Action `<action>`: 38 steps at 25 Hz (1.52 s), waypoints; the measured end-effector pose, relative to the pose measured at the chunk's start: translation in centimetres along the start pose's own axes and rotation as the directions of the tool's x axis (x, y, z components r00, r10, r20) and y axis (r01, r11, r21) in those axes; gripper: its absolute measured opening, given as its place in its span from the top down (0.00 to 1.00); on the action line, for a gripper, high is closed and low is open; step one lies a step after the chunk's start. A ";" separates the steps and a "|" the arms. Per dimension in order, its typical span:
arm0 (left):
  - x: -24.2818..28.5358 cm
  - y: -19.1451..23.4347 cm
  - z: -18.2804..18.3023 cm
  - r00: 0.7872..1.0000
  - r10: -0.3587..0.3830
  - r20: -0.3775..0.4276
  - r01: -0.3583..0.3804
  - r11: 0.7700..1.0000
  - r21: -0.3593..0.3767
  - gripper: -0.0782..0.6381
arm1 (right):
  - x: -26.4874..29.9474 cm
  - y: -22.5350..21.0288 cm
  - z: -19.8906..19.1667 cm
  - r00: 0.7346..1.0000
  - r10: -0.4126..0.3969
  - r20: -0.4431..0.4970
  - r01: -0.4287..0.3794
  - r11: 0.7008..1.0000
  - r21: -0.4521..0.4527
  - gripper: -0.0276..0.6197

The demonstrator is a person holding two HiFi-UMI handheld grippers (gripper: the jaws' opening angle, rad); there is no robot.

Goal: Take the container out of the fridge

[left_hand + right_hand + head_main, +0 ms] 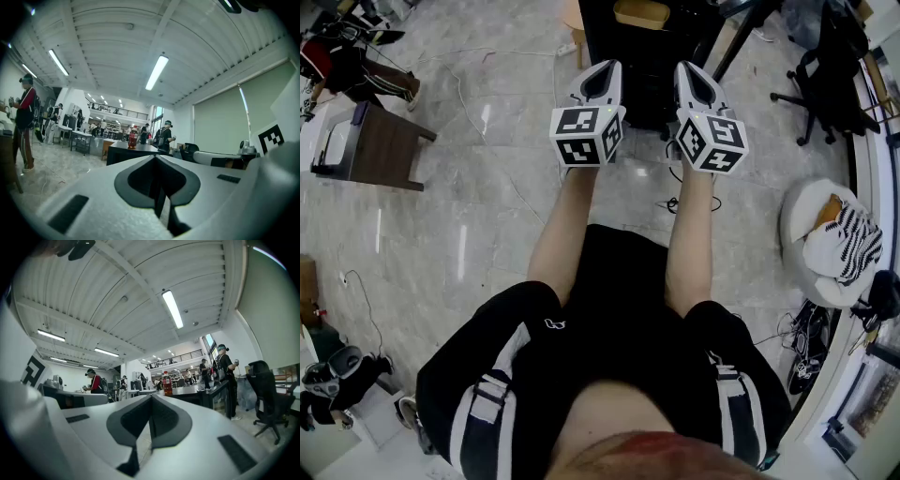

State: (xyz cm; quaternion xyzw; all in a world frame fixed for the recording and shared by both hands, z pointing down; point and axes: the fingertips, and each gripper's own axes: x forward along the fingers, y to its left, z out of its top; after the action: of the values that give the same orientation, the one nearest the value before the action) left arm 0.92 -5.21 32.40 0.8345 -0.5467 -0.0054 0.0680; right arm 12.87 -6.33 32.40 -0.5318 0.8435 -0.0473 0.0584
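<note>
A low black fridge [647, 66] stands on the floor straight ahead of me, its door closed as far as I can tell. Both grippers are held side by side in front of it and point at it. My left gripper [602, 71] has its jaws pressed together with nothing between them, and so does my right gripper [694, 73]. In the left gripper view the fridge [123, 153] shows beyond the shut left gripper [157, 160], with a red bottle [132, 139] on top. The right gripper view shows the fridge [213, 393], the bottle [167, 383] and the shut right gripper [151, 398]. No container is visible.
A dark wooden side table [380, 145] stands at the left and a white beanbag [825, 239] with striped cloth at the right. A black office chair [825, 80] is at the far right. Cables [675, 202] lie on the marble floor near the fridge. Several people stand in the background.
</note>
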 end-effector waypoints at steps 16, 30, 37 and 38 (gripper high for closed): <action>6.1 5.3 -1.5 1.000 0.006 -0.023 -0.007 0.999 -0.048 0.88 | 6.9 -2.9 -2.3 0.999 -0.040 0.002 0.040 0.999 0.036 0.94; 20.0 14.5 -4.6 0.985 -0.069 -0.161 0.064 0.997 -0.035 0.88 | 21.9 -7.9 -7.4 0.989 -0.130 -0.077 0.135 0.989 0.063 0.94; 25.1 17.2 -6.3 0.977 -0.100 -0.189 0.087 0.993 -0.078 0.88 | 25.9 -8.8 -9.3 0.973 -0.158 -0.169 0.143 0.985 -0.094 0.94; 25.4 17.1 -6.7 0.975 -0.105 -0.196 0.091 0.992 -0.082 0.88 | 26.1 -9.1 -9.6 0.970 -0.158 -0.187 0.137 0.984 -0.117 0.94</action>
State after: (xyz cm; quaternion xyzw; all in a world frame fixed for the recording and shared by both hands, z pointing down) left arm -3.88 -34.37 42.72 0.8538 -0.4947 0.0555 0.1526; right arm 8.43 -33.62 41.91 -0.5881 0.8046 -0.0598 -0.0562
